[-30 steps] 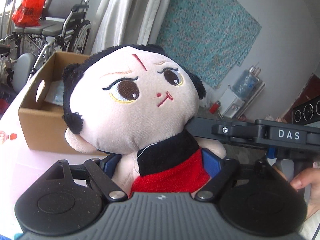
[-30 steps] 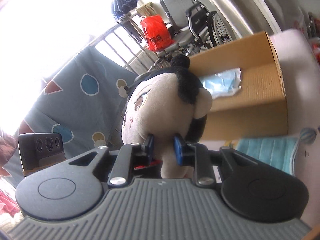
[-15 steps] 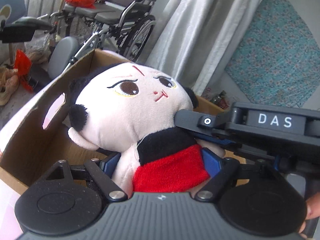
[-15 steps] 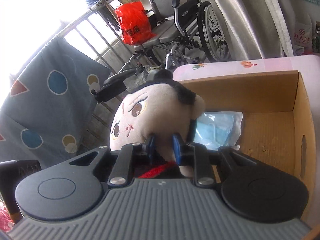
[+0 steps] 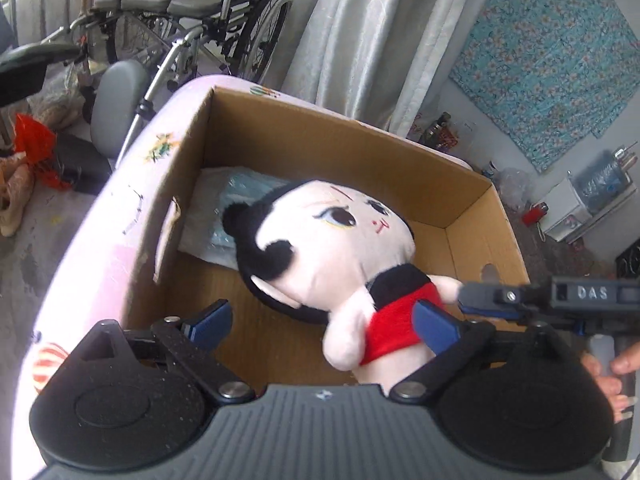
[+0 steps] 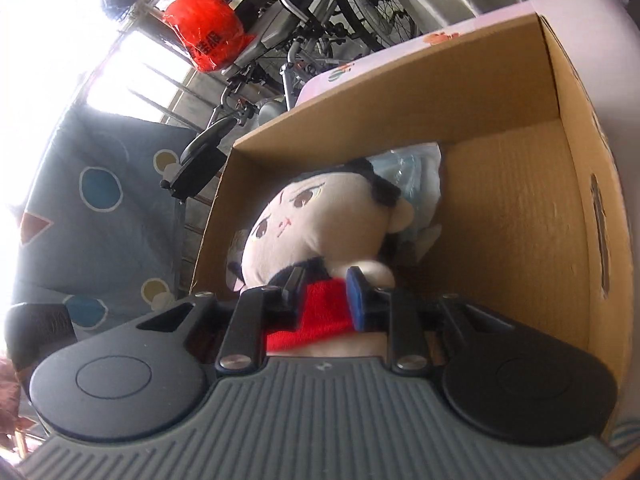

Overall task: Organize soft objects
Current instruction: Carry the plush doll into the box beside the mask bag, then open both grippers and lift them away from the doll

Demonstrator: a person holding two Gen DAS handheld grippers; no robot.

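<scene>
Left wrist view shows the plush doll (image 5: pixel 340 256) already lying down inside the cardboard box (image 5: pixel 360 136), its head toward the far left corner and partly over a blue packet in clear wrap (image 5: pixel 232 200), while the left gripper (image 5: pixel 324 320) stands with its jaws spread wide and only one blue pad near the doll's red top. The right gripper (image 6: pixel 324 292) seems to have loosened, its pads flanking the red torso with a gap showing on one side. I judge this doll's placement nearly done; both tools must withdraw.
</scene>
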